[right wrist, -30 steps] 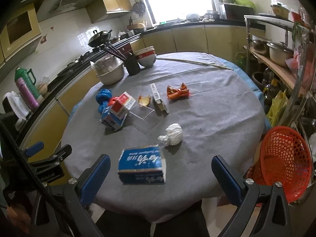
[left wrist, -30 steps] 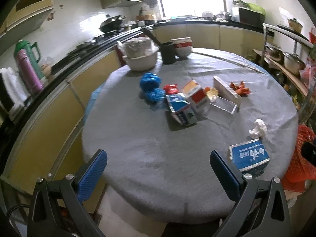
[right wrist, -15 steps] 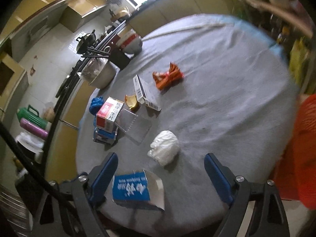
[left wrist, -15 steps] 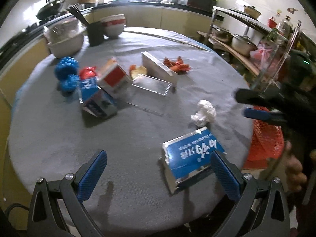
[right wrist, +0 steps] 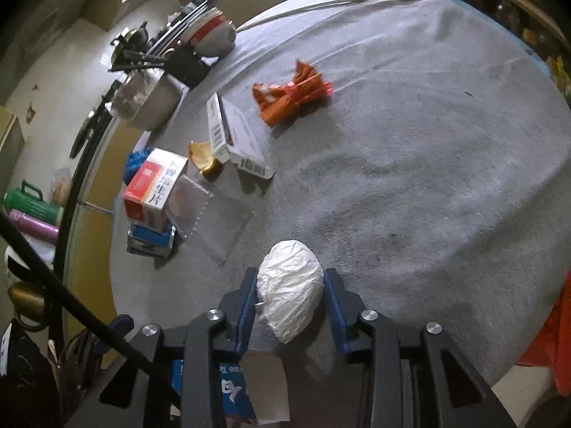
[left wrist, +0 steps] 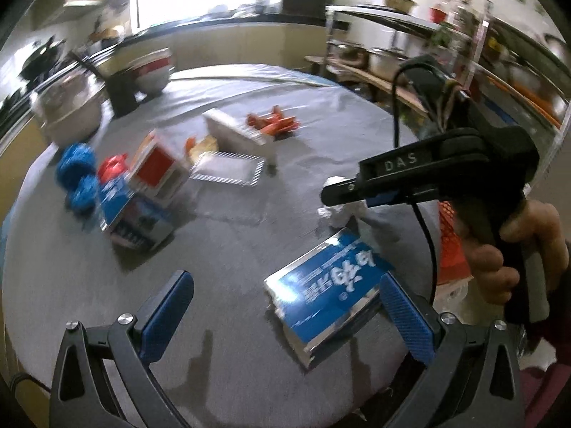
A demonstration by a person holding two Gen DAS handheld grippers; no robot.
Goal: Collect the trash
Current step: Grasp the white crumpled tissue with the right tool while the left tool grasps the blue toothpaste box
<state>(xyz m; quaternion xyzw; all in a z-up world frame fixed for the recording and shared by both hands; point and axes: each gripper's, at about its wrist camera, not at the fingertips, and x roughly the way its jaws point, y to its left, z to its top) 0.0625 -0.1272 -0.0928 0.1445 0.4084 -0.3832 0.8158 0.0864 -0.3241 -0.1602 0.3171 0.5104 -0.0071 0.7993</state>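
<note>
1. Right wrist view showed your right gripper (right wrist: 289, 301) lowered over the crumpled white paper wad (right wrist: 289, 287), which sat on the grey-covered counter (right wrist: 410, 185) near its front edge.
2. Its fingers (right wrist: 248, 297) had just been closing from a wide spread, and the wad lay between them. Both pads met the paper's sides, so the wad was pinched but not yet lifted.
3. A second earlier that gripper stood back from the counter with nothing between its fingers; it had since come forward and down onto the wad.
4. Your left gripper (left wrist: 285, 317) had its fingers (left wrist: 166, 315) spread wide and empty. It had swung toward the blue toothpaste box (left wrist: 330, 287), which lay flat just ahead of the right-hand finger.
5. Judged from this, the first piece of trash was secured and the next move called for a lift and a carry to the orange basket (right wrist: 549, 335) beside the counter.
6. Remaining trash stayed farther back: the orange wrapper (right wrist: 291, 94), the white carton (right wrist: 233, 133) and the red-and-white box (right wrist: 153, 187).
</note>
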